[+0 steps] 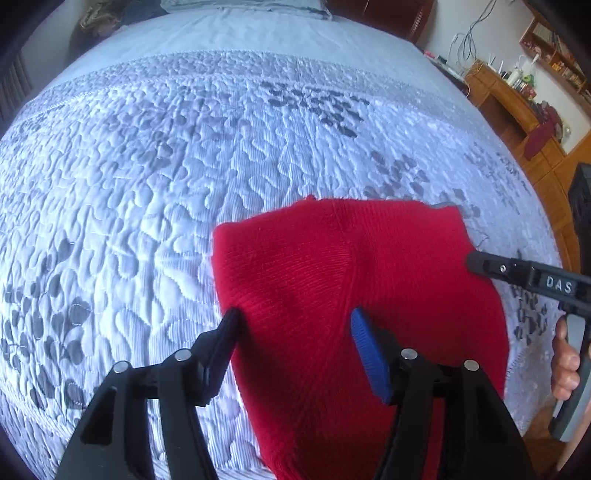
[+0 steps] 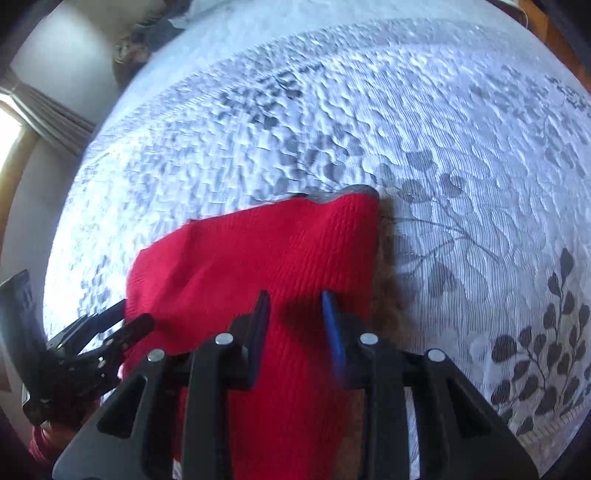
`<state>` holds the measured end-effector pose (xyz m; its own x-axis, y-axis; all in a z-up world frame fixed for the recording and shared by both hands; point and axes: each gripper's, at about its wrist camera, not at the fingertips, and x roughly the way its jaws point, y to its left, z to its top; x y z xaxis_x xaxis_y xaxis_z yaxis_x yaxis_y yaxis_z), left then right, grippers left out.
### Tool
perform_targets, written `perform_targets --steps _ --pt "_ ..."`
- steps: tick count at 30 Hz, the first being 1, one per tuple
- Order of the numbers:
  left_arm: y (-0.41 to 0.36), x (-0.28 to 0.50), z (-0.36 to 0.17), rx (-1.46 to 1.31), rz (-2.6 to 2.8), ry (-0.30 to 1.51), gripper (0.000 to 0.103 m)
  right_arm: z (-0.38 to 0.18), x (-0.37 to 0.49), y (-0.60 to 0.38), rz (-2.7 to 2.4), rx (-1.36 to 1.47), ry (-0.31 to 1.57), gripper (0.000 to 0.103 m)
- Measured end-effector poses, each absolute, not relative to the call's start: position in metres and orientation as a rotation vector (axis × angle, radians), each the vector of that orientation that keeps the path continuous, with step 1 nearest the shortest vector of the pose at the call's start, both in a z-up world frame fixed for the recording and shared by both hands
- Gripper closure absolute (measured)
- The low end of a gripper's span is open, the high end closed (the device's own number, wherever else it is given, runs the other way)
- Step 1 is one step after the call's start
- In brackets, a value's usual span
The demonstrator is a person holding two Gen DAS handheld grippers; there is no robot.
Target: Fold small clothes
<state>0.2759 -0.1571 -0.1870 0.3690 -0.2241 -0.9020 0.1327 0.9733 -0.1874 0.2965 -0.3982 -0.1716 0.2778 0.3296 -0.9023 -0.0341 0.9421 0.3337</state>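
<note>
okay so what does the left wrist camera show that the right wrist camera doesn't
Only the left wrist view shows the wooden desk, the wall cables and the pillow at the bed's far end. Only the right wrist view shows the curtain by a bright window. Both show the red knit garment on the quilted bedspread, with the left gripper and right gripper over it, jaws open.

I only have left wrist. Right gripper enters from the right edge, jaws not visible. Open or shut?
Observer: Open. In the right wrist view the right gripper has a clear gap between its fingers, over the red garment.
Operator: Anything past the garment's right edge?
Observer: Just the quilted bedspread, with a dark leaf print.
Operator: Left gripper from that side?
Observer: The left gripper sits at the garment's left edge, fingers apart.
</note>
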Motion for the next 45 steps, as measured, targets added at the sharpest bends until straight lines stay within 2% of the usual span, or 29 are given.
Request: perform_targets --steps 5,10,12,16,18,28,32,45 --pt "-0.157 0.277 -0.198 -0.092 -0.242 1.178 0.036 -0.197 0.301 -0.406 0.219 0.324 1.293 0.074" --pt "-0.15 0.267 -0.186 -0.122 -0.222 1.171 0.036 -0.177 0.286 -0.412 0.228 0.353 1.243 0.07" --pt "-0.146 0.256 -0.175 -0.135 -0.224 1.149 0.036 -0.163 0.271 -0.412 0.221 0.335 1.211 0.058" --pt "-0.141 0.224 -0.153 -0.115 -0.2 1.09 0.024 -0.144 0.234 -0.404 0.216 0.285 1.193 0.054" --pt "-0.14 0.205 -0.145 -0.092 -0.186 1.072 0.022 -0.138 0.212 -0.398 0.201 0.243 1.185 0.046" --pt "-0.142 0.136 -0.123 0.006 -0.153 1.017 0.02 -0.12 0.128 -0.398 0.105 0.227 1.117 0.022" --pt "-0.142 0.115 -0.112 0.045 -0.122 0.98 0.016 -0.111 0.106 -0.398 0.073 0.203 1.089 0.013" --pt "-0.145 0.067 -0.081 0.102 -0.075 0.927 0.012 -0.094 0.053 -0.38 0.054 0.159 1.064 0.011"
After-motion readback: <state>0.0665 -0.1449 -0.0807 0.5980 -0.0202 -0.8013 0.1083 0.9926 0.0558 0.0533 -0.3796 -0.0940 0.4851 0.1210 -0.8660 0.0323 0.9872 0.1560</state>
